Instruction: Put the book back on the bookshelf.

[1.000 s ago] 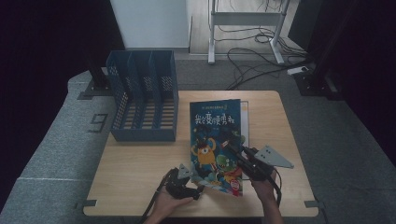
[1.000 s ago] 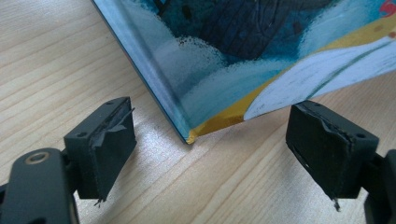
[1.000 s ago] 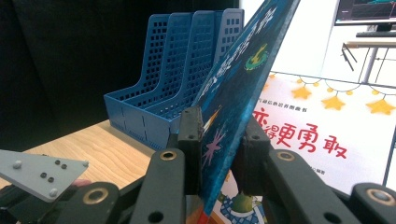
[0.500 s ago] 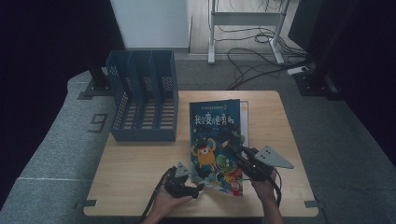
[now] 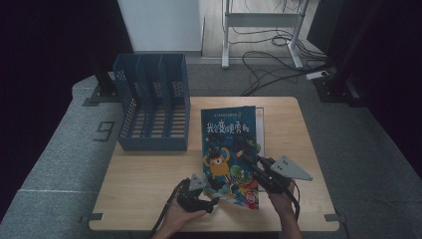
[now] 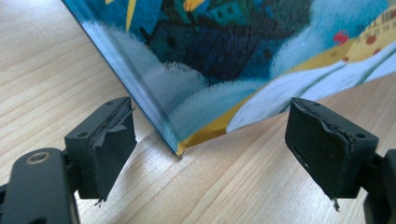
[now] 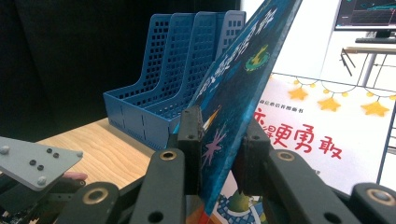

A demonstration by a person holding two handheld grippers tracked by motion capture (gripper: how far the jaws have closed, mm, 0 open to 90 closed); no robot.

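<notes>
Nothing has shifted since the earlier frames: both hands and the book sit just where they did a second ago. Up top, the right gripper (image 5: 247,155) is clamped on the right edge of the blue picture book (image 5: 230,149), tilting that cover up off the table (image 5: 149,174). From the right gripper view you can see the jaws pinched tight on the thin raised edge of the book (image 7: 238,93), one black jaw on either face. Beneath it lies a second book (image 7: 317,135) with stars along its top and red characters on a white cover, flat on the wood; in the high view its pale edge (image 5: 260,124) peeks out along the right side of the lifted one.

Over on the other side, the left gripper (image 5: 211,191) waits at the book's near left corner. Its own view shows the jaws standing wide apart with the corner of the book (image 6: 210,70) between them, neither pad touching it. That corner rests right down on the tabletop (image 6: 46,70).

Off to the left, the blue file rack (image 5: 152,107) stands upright with its slots open upward, well apart from the book, with bare wood between. Behind the table, cables (image 5: 268,64) sprawl across the grey floor beside a white metal frame (image 5: 261,20).
</notes>
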